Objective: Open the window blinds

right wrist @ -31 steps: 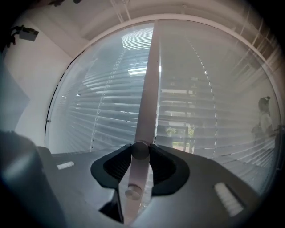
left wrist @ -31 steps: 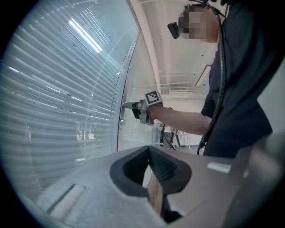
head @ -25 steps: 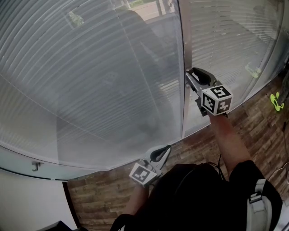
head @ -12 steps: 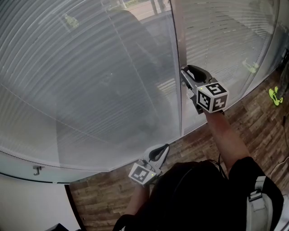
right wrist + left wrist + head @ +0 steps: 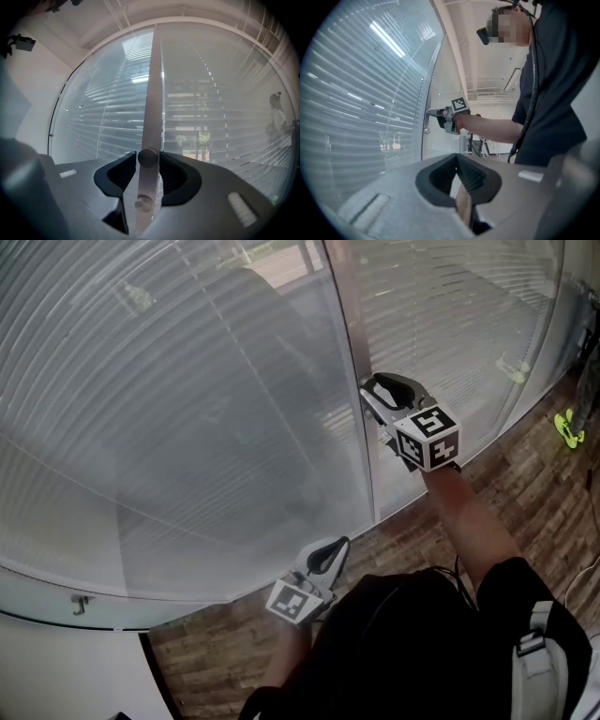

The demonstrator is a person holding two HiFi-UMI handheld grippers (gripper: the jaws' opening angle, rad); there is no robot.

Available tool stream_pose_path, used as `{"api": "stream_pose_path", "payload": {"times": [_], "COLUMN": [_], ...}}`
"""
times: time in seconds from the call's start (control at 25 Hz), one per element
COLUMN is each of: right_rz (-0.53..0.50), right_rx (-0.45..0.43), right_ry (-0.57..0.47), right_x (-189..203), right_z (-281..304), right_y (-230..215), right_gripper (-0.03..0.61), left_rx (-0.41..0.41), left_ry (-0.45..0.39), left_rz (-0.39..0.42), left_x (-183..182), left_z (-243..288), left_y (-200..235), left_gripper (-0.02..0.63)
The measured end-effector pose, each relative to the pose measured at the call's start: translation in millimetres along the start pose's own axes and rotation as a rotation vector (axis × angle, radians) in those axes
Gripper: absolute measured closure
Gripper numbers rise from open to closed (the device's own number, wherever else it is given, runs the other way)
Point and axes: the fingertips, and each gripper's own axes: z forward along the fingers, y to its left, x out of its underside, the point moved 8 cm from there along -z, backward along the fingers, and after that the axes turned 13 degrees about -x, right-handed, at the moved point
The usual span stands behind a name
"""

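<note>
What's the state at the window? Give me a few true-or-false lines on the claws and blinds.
1. The right claw is at the frame between the panes. True.
2. Nothing is between the right claw's jaws. False: a knob stands between them; they have just been opening.
3. The left claw is on the frame too. False: it hangs lower, away from the frame, with nothing in it.
4. The blinds are down over both panes. True.

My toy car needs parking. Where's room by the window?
The brown wooden floor is bare from the glass window to the small green thing. It's crowded at the grey metal strip, where the right claw, just opening, straddles a round knob.
</note>
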Motion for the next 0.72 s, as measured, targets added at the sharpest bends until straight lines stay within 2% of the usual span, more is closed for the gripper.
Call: {"api": "stream_pose_path", "payload": {"times": [0.2, 0.4, 0.48, 0.64, 0.72], "right_rz": [-0.060, -0.227, -0.344, -0.760, -0.886], "right_rx": [-0.020, -0.039, -0.037, -0.002, -0.024], "right_ry": [0.026, 0.101, 0.149, 0.340, 0.401], "right_x": [-1, -13, -18, -22, -21], "right_z": [-4, -7, -8, -7, -4], "right_y": [1, 2, 5, 19, 24], "right_gripper": [0.399, 0.387, 0.385, 0.380, 0.379], "left_rx": [0.006, 0.027, 0.032, 0.047, 0.044], "left_ry": [-0.002, -0.017, -0.016, -0.015, -0.011], "left_rz": [0.002, -0.009, -0.011, -0.010, -0.014], "left_x": [0, -2, -1, 1, 2], "left_z": [4, 8, 8, 9, 9], "left_y": [-2, -4, -4, -7, -7], "left_gripper": [0.609, 0.609, 0.609, 0.609, 0.609]}}
